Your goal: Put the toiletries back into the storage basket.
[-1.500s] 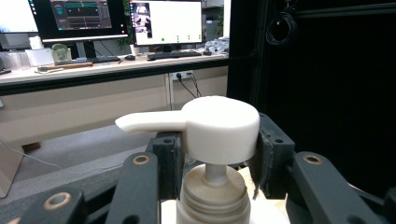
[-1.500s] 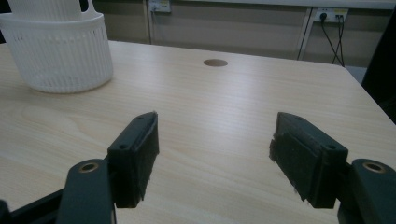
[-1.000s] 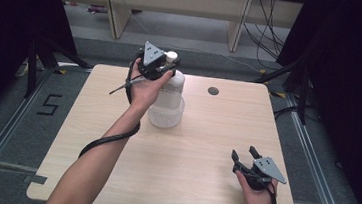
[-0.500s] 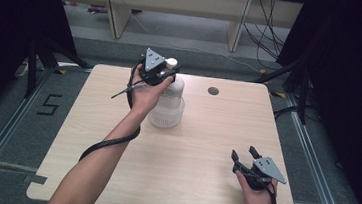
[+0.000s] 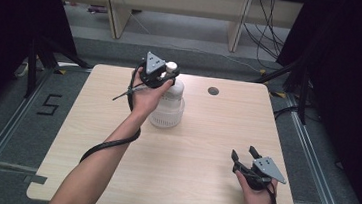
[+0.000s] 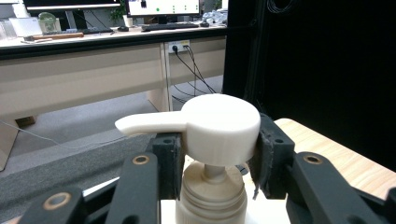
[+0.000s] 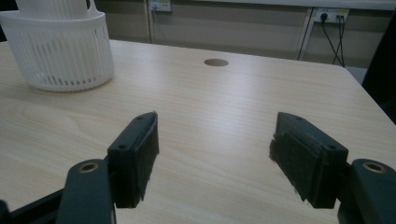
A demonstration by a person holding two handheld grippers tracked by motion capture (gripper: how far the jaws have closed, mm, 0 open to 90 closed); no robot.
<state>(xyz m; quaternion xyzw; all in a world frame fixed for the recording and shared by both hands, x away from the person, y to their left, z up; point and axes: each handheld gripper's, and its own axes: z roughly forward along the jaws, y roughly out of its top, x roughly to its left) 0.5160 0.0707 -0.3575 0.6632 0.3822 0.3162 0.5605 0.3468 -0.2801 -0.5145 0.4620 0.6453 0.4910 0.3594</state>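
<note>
At the upper middle of the tabletop [image 5: 115, 141], the left gripper [image 6: 212, 154] has its fingers pinching the pump head [image 6: 219, 128] of the bottle [image 5: 172, 98] standing in a white basket [image 5: 166, 116]; squeeze squarely and lift straight, while the right gripper [image 5: 244, 157] rests at lower right, fingers spread.

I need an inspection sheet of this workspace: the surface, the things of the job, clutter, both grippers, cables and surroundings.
Surface: light wooden table with one round hole near its far edge.
Job's things: white pump bottle standing in a white slotted basket; pump head between the left jaws.
Clutter: nothing seen.
Grippers: left gripper shut on the pump head; right gripper open, low at the table's near right, holding nothing.
Cables: a black cable trails along the left forearm; wires hang behind the table.
Surroundings: grey floor, wooden desks, black curtains at both sides.
</note>
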